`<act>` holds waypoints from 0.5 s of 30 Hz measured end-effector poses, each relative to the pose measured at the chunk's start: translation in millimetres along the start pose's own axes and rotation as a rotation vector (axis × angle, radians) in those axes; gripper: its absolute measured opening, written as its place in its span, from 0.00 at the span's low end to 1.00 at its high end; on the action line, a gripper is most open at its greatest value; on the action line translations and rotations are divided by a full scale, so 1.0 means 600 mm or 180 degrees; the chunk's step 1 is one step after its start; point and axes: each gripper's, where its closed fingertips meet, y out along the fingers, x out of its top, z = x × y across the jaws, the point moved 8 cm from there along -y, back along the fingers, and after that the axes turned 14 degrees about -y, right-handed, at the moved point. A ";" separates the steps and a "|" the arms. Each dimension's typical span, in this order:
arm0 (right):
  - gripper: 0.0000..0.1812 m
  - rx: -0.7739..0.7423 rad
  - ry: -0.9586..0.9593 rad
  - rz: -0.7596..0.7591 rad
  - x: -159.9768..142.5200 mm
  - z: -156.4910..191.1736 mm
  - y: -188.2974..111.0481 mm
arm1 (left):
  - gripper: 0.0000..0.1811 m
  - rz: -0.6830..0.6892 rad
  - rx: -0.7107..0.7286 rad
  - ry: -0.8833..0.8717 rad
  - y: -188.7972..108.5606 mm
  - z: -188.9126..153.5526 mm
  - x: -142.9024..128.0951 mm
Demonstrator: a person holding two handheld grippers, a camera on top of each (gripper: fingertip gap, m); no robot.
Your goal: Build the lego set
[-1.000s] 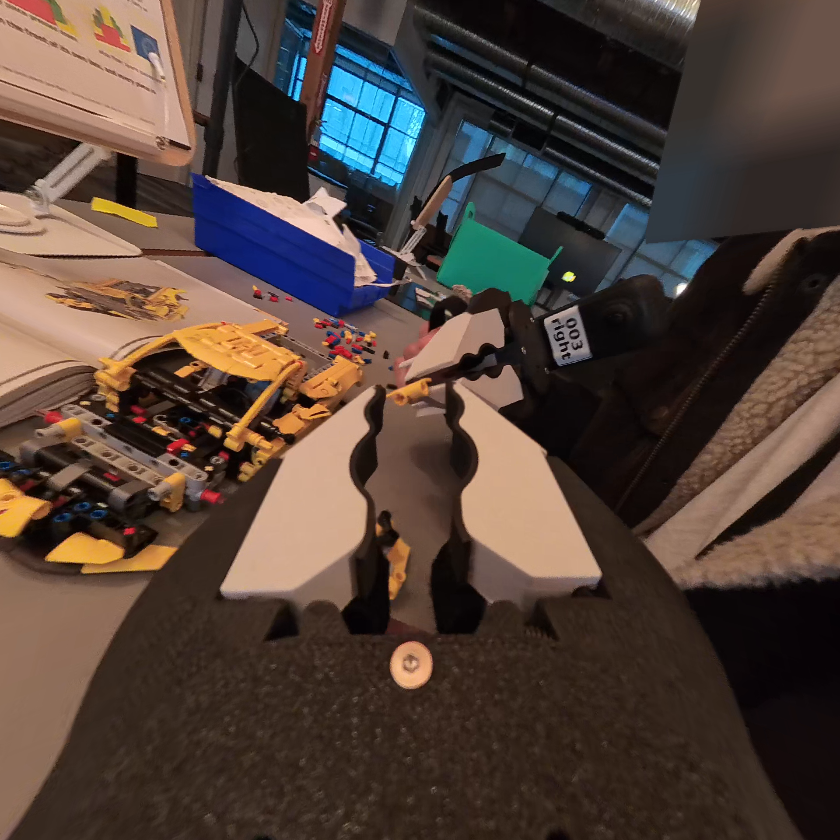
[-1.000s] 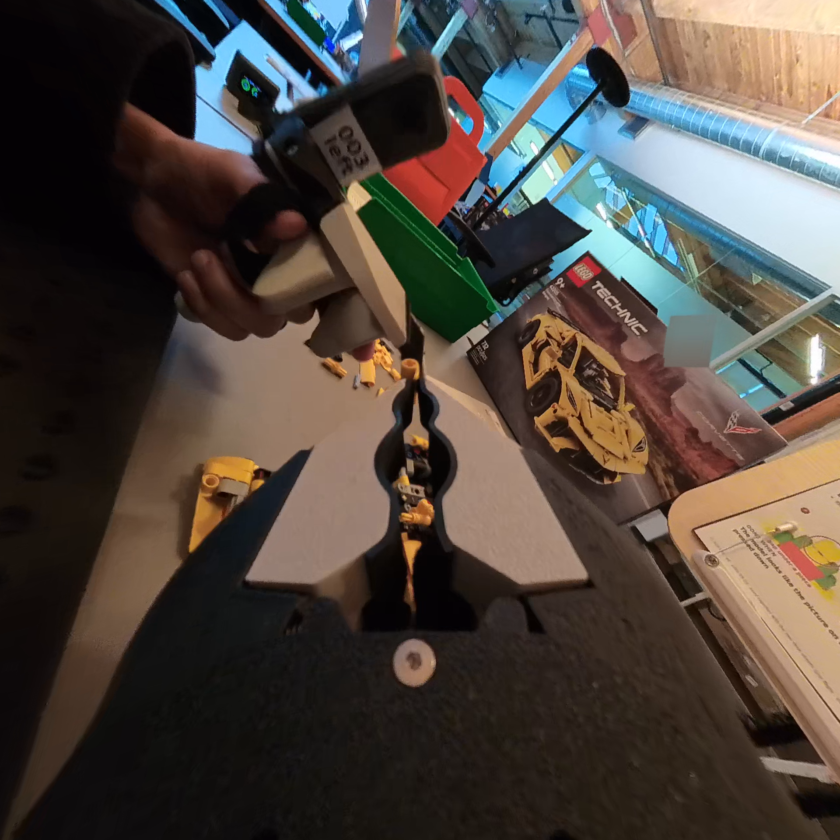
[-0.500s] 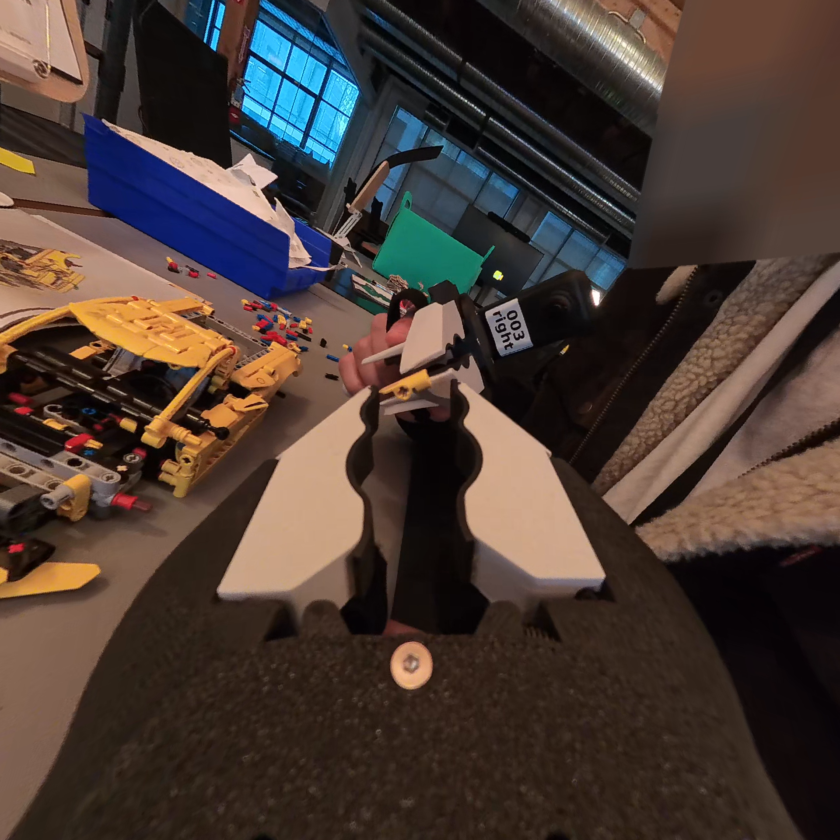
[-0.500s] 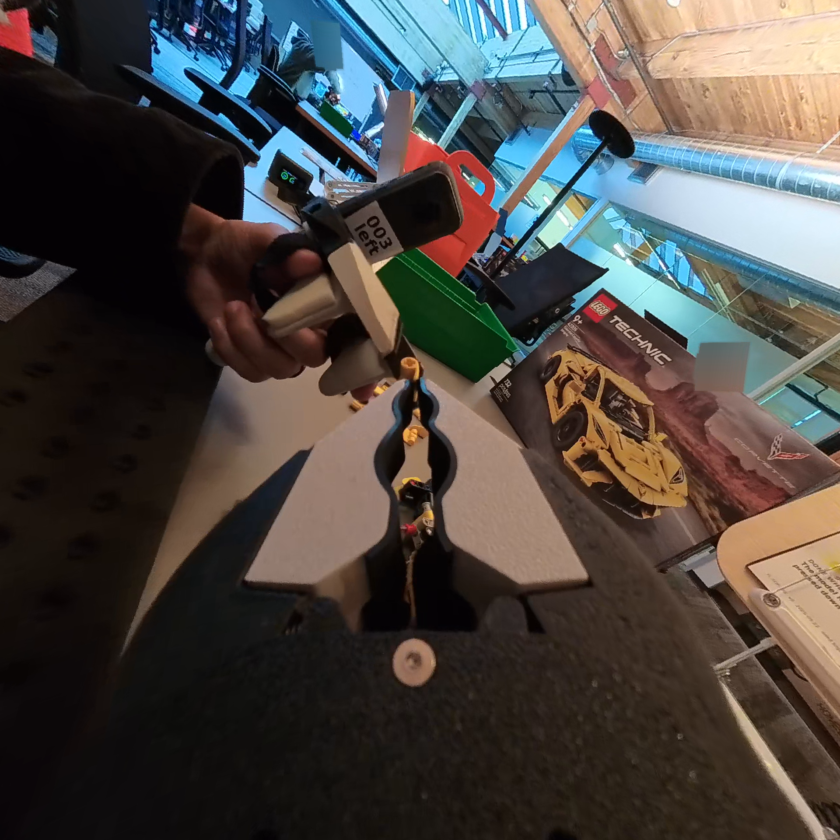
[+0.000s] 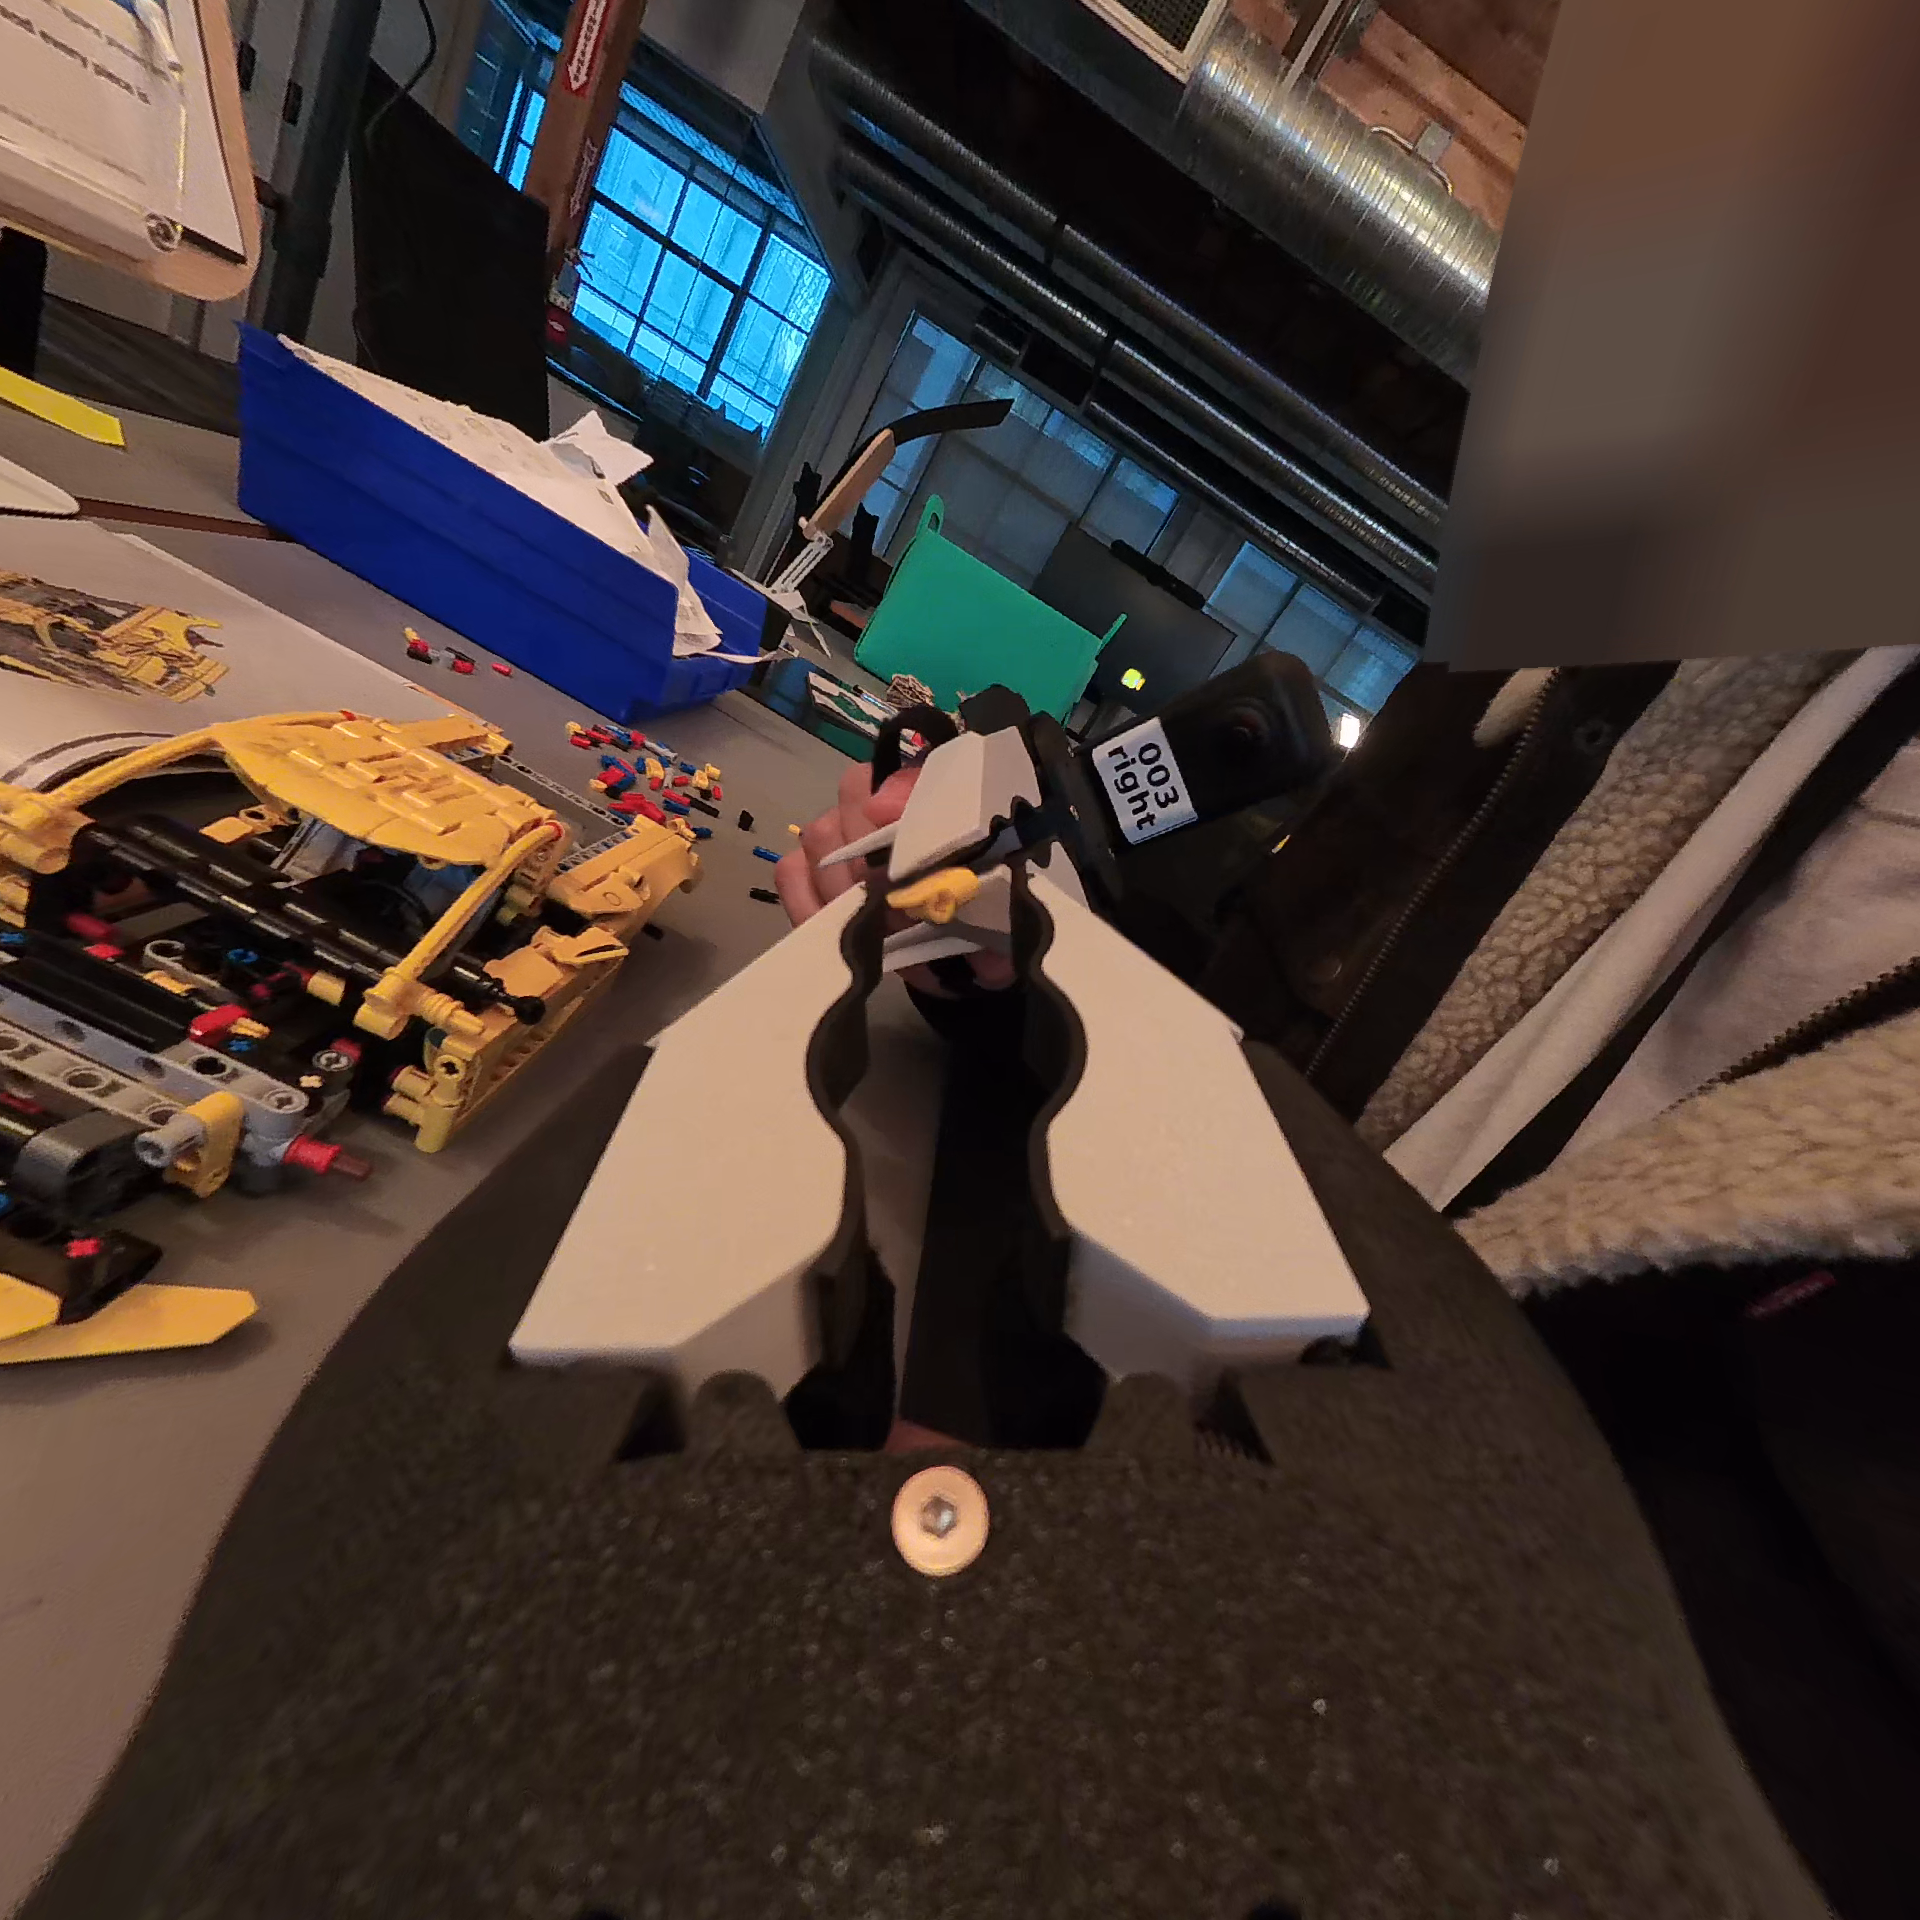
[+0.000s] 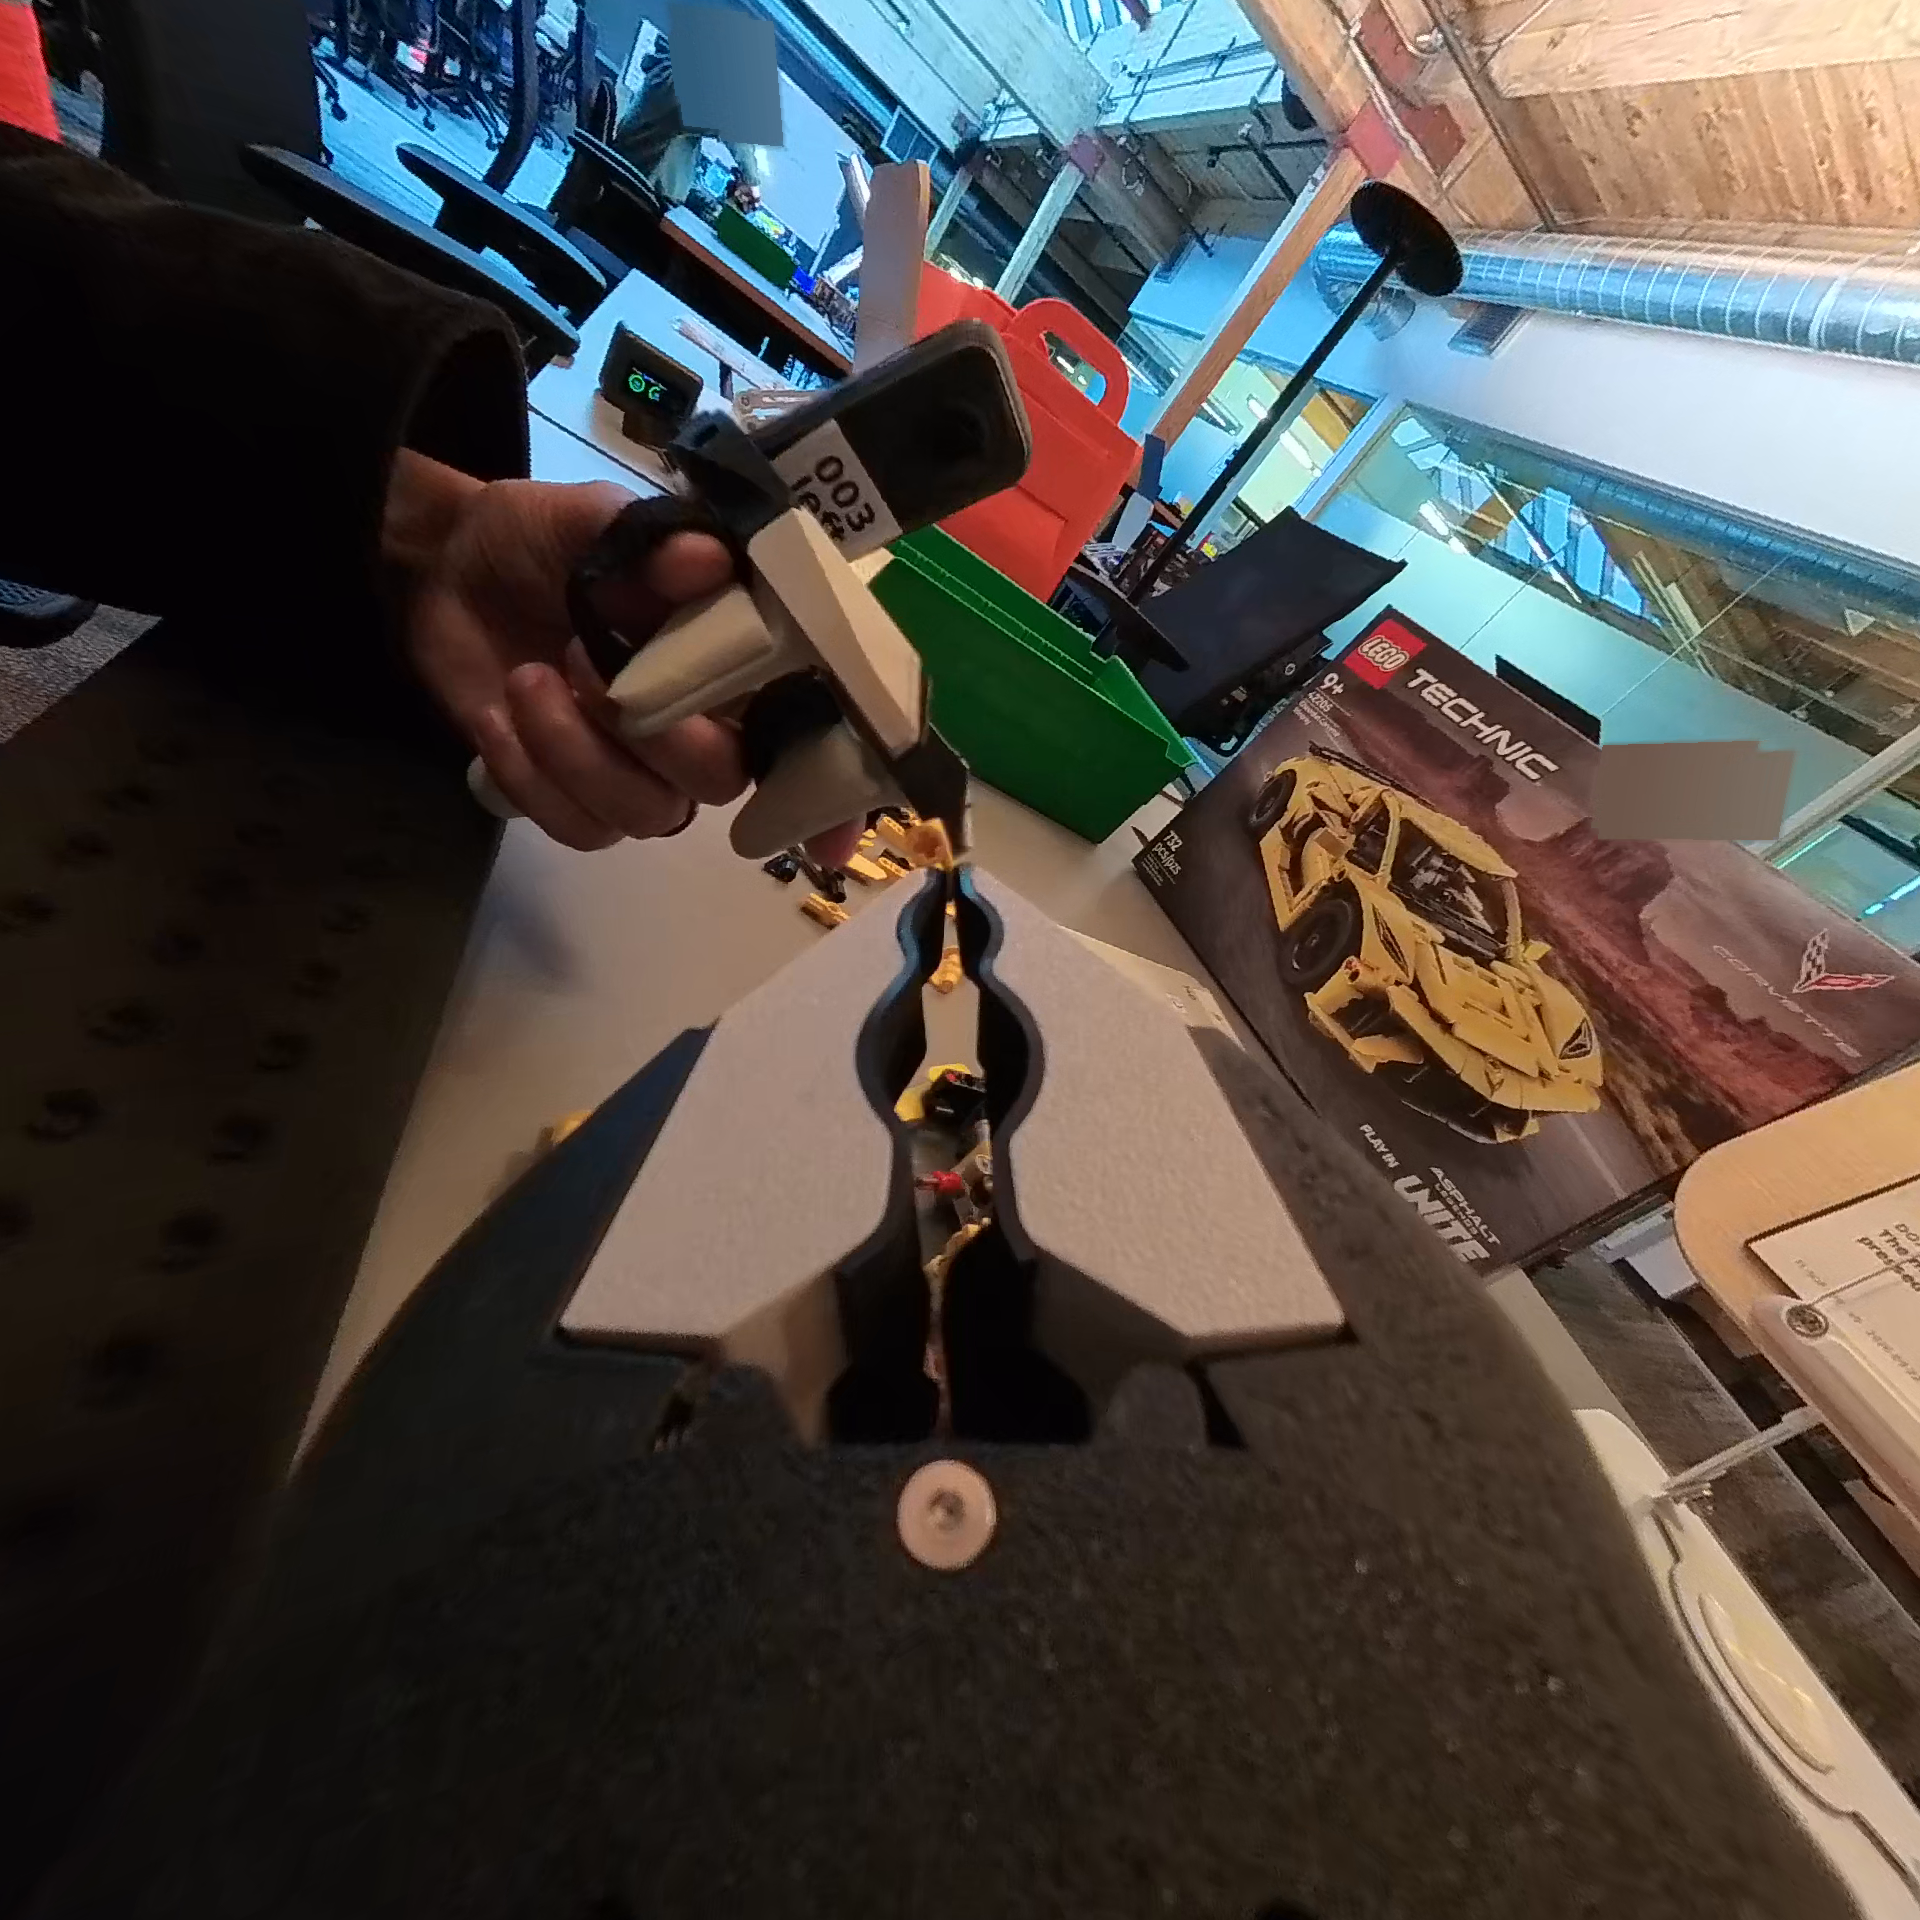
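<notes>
My right gripper (image 6: 951,883) is shut on a small yellow lego piece (image 6: 932,842) at its tips. In the left wrist view, that gripper (image 5: 940,883) holds the yellow piece (image 5: 930,894) above the table. My left gripper (image 5: 940,904) is open, with its tips on either side of the piece. In the right wrist view, the left gripper (image 6: 930,795) meets the piece from above. The partly built yellow car (image 5: 312,883) lies on the grey table (image 5: 156,1507) to the left.
Loose small pieces (image 5: 644,769) lie beyond the car, and more yellow pieces (image 6: 831,899) under the grippers. There is a blue bin (image 5: 468,540), a green bin (image 6: 1018,707), a red bin (image 6: 1039,457), the set's box (image 6: 1455,987) and an open booklet (image 5: 104,644). A person's jacket (image 5: 1662,987) is at the right. My left and right fingertips are right by each other.
The two grippers have stayed tip to tip with the yellow piece between them. Both have risen and tilted up from the table, and the left gripper has turned in the right wrist view.
</notes>
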 end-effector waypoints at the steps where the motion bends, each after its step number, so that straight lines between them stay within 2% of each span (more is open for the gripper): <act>1: 0.00 0.0033 0.0007 -0.0028 0.001 0.001 0.000 | 0.13 -0.0021 0.0000 -0.0031 -0.001 0.002 0.001; 4: 0.00 0.0095 0.0088 -0.0123 0.004 0.004 0.001 | 0.13 -0.0065 -0.0104 -0.0194 -0.005 0.004 0.004; 8: 0.00 0.0140 0.0199 -0.0241 0.007 0.003 -0.001 | 0.13 0.0034 -0.0492 -0.0610 -0.005 0.002 0.000; 15: 0.00 0.0152 0.0265 -0.0347 0.011 0.001 -0.003 | 0.13 0.0123 -0.0480 -0.0865 -0.004 0.014 -0.006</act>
